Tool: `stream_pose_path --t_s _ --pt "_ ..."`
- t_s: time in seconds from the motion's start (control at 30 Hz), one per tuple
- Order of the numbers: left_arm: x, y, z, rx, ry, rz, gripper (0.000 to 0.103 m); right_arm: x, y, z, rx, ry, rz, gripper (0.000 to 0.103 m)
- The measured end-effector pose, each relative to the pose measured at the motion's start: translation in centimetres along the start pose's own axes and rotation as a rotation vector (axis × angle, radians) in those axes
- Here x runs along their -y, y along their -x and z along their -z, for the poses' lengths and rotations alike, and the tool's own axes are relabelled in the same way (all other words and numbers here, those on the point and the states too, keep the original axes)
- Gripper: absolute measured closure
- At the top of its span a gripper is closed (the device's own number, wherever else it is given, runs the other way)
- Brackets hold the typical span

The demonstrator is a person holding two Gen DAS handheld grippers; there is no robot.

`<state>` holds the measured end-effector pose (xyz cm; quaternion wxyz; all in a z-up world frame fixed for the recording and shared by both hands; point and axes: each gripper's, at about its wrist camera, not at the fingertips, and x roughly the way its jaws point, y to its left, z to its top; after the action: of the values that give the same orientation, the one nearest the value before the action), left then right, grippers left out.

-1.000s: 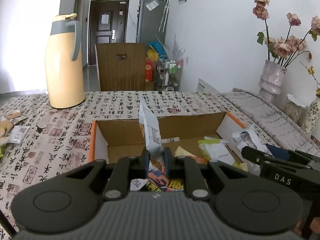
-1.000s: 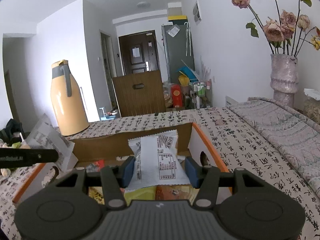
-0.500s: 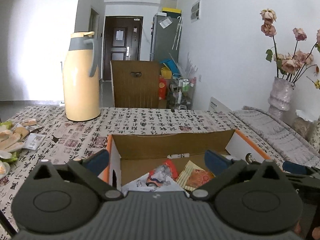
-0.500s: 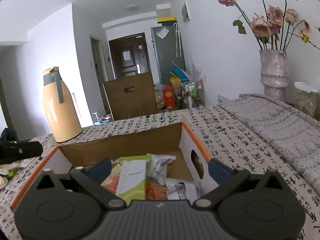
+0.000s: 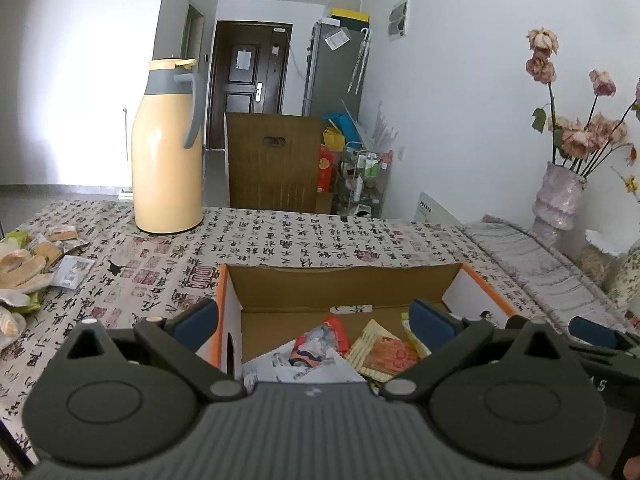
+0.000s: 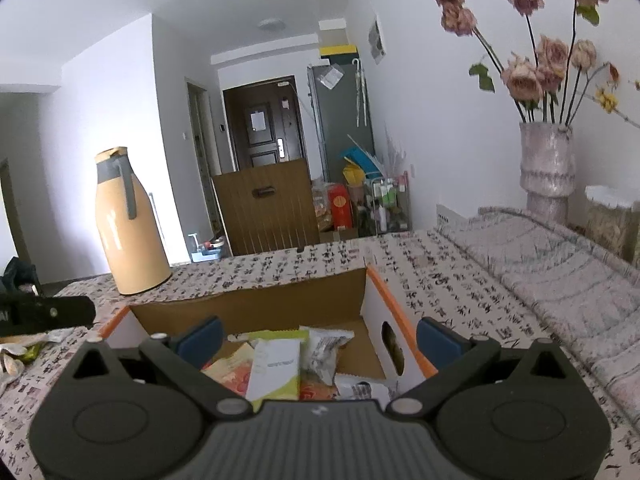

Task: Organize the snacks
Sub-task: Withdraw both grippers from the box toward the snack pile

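An open cardboard box [image 5: 344, 280] with orange edges sits on the patterned tablecloth, and several snack packets [image 5: 376, 354] lie inside it. My left gripper [image 5: 316, 320] hovers wide open over the box's near side with nothing between its blue pads. The same box [image 6: 256, 304] fills the right wrist view, holding a white-and-green packet [image 6: 276, 368] and other wrappers. My right gripper [image 6: 318, 338] also stands wide open above the box, holding nothing. More loose snacks [image 5: 28, 264] lie on the table at the far left.
A tall yellow thermos jug [image 5: 168, 152] stands at the table's back left. A vase of dried roses [image 6: 548, 168] stands at the right beside a quilted cloth [image 6: 560, 264]. A wooden chair back [image 5: 276, 160] rises behind the table's far edge.
Both grippers opened wide and let go of their white packets, which now lie in the box. The left gripper rose a little and the view tilted up.
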<state>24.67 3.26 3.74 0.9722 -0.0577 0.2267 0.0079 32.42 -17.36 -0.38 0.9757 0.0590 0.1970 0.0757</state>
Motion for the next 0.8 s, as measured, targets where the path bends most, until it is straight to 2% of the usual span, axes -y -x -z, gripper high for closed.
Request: stream_pose_path --t_s 0.3,0.63,0.8 --pt "-0.8 4.2 0.4 0.018 -0.001 -0.014 0.000 -0.1 4.6 0.0 0.022 0.016 0.011 0.000" --pt "-1.6 8.8 2.8 0.013 -0.009 -0.014 0.000 -0.4 9.7 1.9 0.006 0.025 0.017 0.000" --pt "-1.9 10.5 4.5 -0.018 -0.016 -0.013 0.000 -0.6 11.9 3.3 -0.013 0.038 0.017 0.000"
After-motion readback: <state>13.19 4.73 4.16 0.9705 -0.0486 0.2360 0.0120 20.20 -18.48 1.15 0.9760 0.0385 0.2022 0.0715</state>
